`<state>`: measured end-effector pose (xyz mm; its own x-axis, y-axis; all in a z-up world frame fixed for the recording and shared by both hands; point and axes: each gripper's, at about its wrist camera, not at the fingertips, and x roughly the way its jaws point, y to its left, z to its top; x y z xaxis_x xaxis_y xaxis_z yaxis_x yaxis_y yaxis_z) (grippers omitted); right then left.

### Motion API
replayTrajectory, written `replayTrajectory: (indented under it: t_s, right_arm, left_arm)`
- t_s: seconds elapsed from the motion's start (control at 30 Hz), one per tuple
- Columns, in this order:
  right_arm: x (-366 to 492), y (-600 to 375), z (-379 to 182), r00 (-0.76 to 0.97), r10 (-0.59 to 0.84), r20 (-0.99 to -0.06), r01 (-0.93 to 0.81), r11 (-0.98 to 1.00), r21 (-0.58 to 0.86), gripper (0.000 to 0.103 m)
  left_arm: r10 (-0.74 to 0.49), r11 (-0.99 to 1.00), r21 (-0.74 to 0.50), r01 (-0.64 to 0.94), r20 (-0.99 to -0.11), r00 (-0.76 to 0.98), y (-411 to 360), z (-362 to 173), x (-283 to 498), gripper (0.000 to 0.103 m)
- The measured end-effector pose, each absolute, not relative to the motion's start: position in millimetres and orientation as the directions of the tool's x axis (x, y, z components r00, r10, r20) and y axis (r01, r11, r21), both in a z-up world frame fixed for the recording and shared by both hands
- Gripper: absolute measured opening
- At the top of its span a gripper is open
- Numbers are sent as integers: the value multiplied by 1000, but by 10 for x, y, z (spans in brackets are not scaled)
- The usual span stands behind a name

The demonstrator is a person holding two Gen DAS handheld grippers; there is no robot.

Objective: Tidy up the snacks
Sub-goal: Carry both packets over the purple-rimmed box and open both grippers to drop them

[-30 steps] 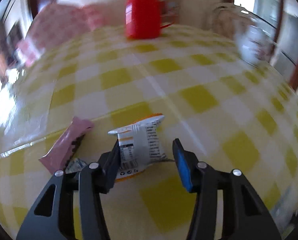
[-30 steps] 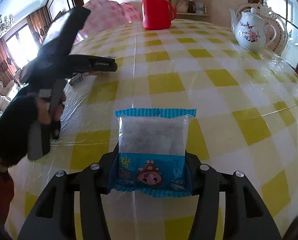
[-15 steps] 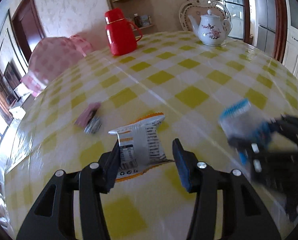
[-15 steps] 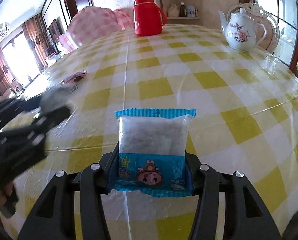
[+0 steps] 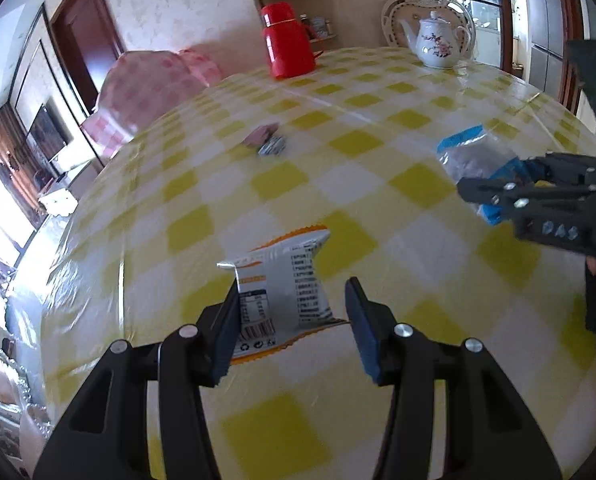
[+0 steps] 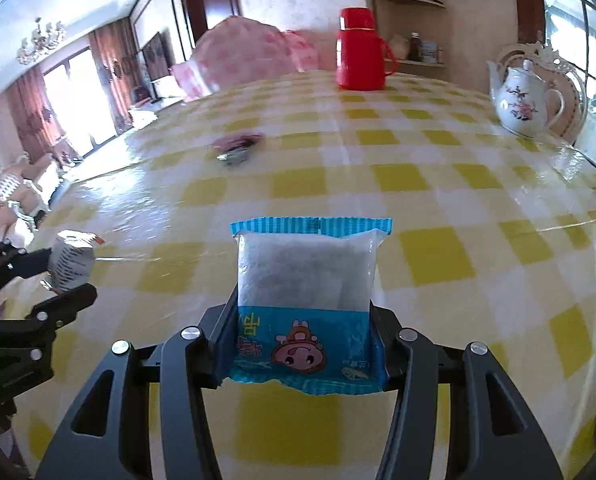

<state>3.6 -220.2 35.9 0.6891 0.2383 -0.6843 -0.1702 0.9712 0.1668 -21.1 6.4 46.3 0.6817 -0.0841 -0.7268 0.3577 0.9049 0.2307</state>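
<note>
Carrying two snacks above the bench: left gripper point(image 5: 290, 316) jaws grasping the white-and-orange packet point(image 5: 284, 284), though only one pad visibly touches, right gripper point(image 6: 304, 340) jaws clenched on the blue packet point(image 6: 306, 292); I would lower both flat beside the pink wrapper point(image 5: 268, 140) mid-bench.

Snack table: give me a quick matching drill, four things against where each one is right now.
Things:
1. blue snack packet
2. white-and-orange snack packet
3. red flask
4. teapot

Places:
A. far edge of the table, standing
B. in the left gripper
C. far right of the table, before a white chair
D. in the right gripper

Pairs: 1-D, 2-B, 3-A, 4-C
</note>
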Motion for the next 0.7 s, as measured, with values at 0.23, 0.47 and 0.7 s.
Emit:
replayTrajectory:
  t_s: [0.23,0.47,0.7]
  right_arm:
    - [-420,-1663,457,671,354,-652,-279,935,220,51]
    - [-717,-1223,502,657,380,-651,-328,922,207,51]
    - [-975,-1070,495,651,376,-660,-321,924,209,51]
  left_arm:
    - [-46,915,243,323,-731,681,534,473,-616,51]
    - [-40,920,245,304,-716,696,850,512,-1030,51]
    - [-59,907,259,332,-703,709,991,534,-1383,51]
